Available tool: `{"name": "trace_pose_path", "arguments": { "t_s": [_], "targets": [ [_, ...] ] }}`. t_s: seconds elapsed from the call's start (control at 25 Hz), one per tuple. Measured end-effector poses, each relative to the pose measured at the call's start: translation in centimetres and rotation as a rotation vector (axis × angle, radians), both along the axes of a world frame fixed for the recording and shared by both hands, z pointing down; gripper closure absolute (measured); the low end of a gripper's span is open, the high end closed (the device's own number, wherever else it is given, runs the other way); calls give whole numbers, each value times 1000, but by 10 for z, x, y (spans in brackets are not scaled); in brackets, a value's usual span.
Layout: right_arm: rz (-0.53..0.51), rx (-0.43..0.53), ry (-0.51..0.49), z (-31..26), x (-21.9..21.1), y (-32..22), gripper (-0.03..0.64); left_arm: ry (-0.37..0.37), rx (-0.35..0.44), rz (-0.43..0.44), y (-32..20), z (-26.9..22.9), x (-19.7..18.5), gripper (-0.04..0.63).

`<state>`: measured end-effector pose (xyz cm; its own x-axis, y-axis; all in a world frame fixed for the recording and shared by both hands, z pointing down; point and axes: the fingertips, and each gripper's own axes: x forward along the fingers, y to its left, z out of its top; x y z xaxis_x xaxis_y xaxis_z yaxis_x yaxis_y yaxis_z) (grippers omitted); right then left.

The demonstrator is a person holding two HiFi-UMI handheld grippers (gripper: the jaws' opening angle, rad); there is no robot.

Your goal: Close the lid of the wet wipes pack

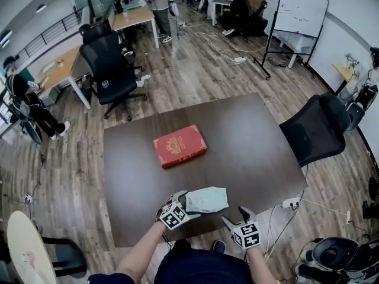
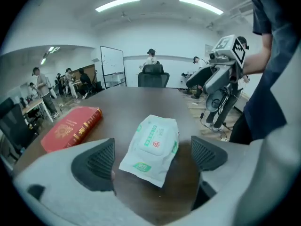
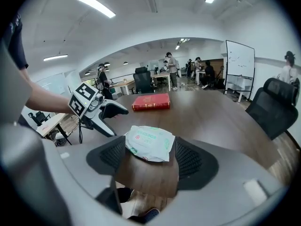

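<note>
The white-and-green wet wipes pack (image 1: 207,200) lies flat near the front edge of the dark brown table (image 1: 254,141). In the left gripper view the pack (image 2: 153,147) has its lid flap lying flat on top. My left gripper (image 1: 182,201) hovers at the pack's left end, jaws open, nothing pressed between the pads (image 2: 96,161). My right gripper (image 1: 237,216) is off the table's front edge, to the right of the pack, also open. In its own view the pack (image 3: 149,142) lies just beyond the open jaws, and the left gripper (image 3: 101,112) shows at the left.
A red hardcover book (image 1: 179,146) lies at the table's middle. A black office chair (image 1: 317,129) stands at the table's right side, another chair (image 1: 112,70) beyond the far left corner. People and desks are at the back of the room.
</note>
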<state>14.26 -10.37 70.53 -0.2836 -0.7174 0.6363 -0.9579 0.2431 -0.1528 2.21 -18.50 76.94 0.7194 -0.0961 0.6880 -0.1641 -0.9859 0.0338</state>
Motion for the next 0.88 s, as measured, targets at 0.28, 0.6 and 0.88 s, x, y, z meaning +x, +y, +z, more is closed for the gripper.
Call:
{"name": "trace_pose_path", "arguments": {
  "t_s": [0.28, 0.6, 0.88],
  "targets": [
    [-28, 61, 4, -28, -1, -1, 267, 140, -80, -200, 11, -52, -25, 81],
    [3, 76, -49, -37, 3, 11, 278, 249, -148, -349, 40, -84, -45, 63],
    [-3, 129, -42, -42, 5, 14, 298, 342, -163, -418, 49, -111, -57, 63]
  ]
}}
